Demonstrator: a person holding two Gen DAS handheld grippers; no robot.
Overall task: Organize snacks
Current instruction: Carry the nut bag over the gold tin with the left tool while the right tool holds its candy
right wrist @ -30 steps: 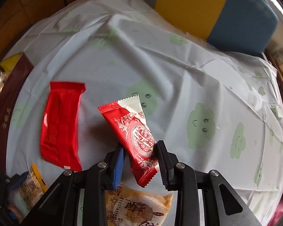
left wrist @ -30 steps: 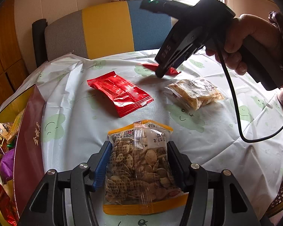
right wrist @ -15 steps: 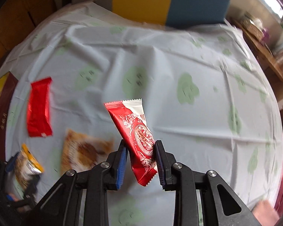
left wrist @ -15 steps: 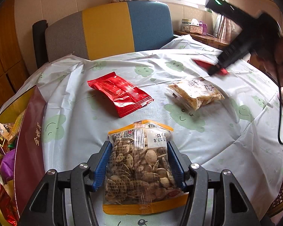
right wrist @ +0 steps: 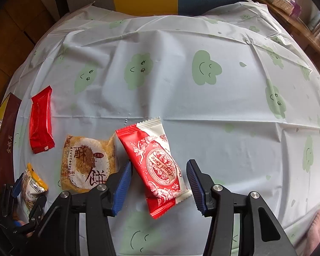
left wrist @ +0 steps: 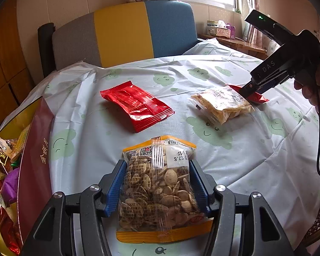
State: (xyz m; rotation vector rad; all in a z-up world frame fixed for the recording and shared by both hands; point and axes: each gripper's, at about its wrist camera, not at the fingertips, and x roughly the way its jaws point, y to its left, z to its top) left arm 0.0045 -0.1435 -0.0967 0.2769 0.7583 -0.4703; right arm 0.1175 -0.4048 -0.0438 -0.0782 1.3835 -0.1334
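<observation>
My left gripper is shut on a clear bag of seeds with orange ends, which lies on the tablecloth. My right gripper is open; the red-and-white chocolate packet lies on the cloth between its fingers, next to a brown pastry packet. A plain red packet lies further left. In the left wrist view the right gripper is low over the chocolate packet, beside the pastry and the red packet.
A maroon and gold box full of snacks stands at the table's left edge. A grey, yellow and blue chair back stands behind the round table. A wooden side table with tissue boxes is at the far right.
My right gripper has come down with the chocolate packet, laid it beside the pastry packet and opened. My left gripper has stayed shut on the seed bag.
</observation>
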